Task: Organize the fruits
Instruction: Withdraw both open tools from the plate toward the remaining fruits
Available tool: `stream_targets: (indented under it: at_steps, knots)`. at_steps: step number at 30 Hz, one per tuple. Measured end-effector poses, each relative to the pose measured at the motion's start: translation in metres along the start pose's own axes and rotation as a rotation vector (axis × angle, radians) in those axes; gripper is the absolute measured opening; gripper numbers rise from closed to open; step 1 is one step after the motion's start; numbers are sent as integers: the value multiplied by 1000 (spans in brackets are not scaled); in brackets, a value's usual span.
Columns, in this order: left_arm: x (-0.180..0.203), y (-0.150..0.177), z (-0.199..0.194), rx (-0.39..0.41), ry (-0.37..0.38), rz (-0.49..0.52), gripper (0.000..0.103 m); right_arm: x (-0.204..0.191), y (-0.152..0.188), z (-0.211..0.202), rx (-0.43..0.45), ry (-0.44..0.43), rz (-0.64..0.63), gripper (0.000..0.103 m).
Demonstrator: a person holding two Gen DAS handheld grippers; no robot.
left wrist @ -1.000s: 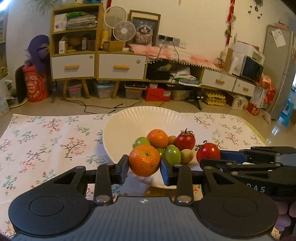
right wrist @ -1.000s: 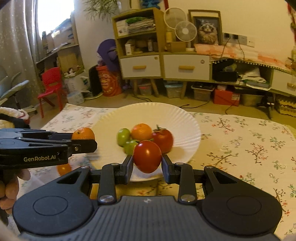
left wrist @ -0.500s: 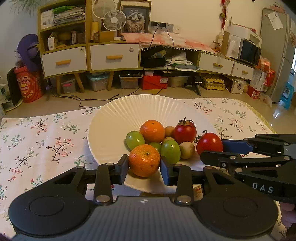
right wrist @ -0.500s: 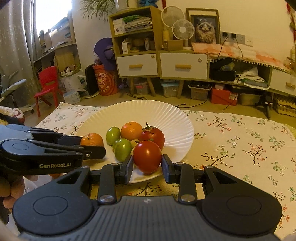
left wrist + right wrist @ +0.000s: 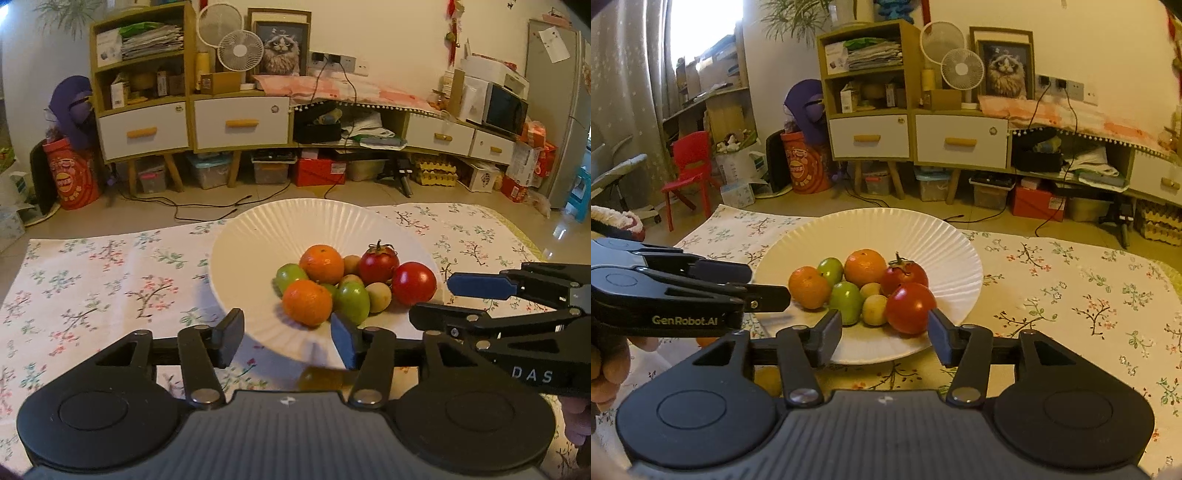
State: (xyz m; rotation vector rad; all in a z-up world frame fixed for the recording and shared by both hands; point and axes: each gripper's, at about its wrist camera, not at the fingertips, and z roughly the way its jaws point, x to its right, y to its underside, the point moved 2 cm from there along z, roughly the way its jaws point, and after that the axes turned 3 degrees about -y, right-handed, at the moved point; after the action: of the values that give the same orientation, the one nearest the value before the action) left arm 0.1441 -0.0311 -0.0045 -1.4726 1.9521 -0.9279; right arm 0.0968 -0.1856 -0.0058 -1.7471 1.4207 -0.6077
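Left wrist view: left claw (image 5: 287, 334) is spread wide, nothing between the pads, hanging over the near rim of the white plate (image 5: 258, 236). The near orange (image 5: 307, 302) sits on the plate just ahead of the gap, touching a green fruit (image 5: 352, 301). Behind them: second orange (image 5: 321, 264), another green fruit (image 5: 290, 275), stemmed tomato (image 5: 379, 262), small tan fruits. A smooth tomato (image 5: 414, 283) lies at the right edge of the pile. Right claw (image 5: 439, 299) comes in from the right, fingers apart, tips just beside that tomato. Plate rests on a desk under a floral cloth (image 5: 92, 280).

Right wrist view: right claw (image 5: 884, 334) is spread, empty. Smooth tomato (image 5: 910, 307) sits on the plate (image 5: 945, 251) just ahead, near the right-hand finger; can't tell if it touches. Left claw (image 5: 764, 282) enters from the left, fingers apart, tips just beside the near orange (image 5: 809, 287). Rest of the fruit is clustered mid-plate. Something orange (image 5: 768, 382) shows low on the cloth under the tool, mostly hidden.
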Motion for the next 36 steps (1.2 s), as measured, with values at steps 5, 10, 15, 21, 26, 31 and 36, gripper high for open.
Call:
stream_targets:
  at_steps: [5,10,15,21,26,31,36]
  knots:
    - [-7,6,-15,9,-19,-17,62,-4,-4,-5,8,-5,-2,58]
    - [-14,14,-23,-5,-27,-33,67,-9,-3,-10,1,-8,1,62]
    - [-23,21,-31,-6,-39,-54,71,-12,-2,-12,-12,-14,10,67]
    - [-35,36,-38,-3,-56,-79,78,-18,1,-14,-24,-25,18,75]
    - [-50,44,-39,-12,-69,-116,81,-27,8,-13,-52,-33,6,79]
    - [-64,42,-46,4,-89,-130,91,-32,15,-15,-70,-40,-9,85]
    - [-73,43,-50,-2,-95,-157,94,-34,20,-17,-74,-25,-25,89]
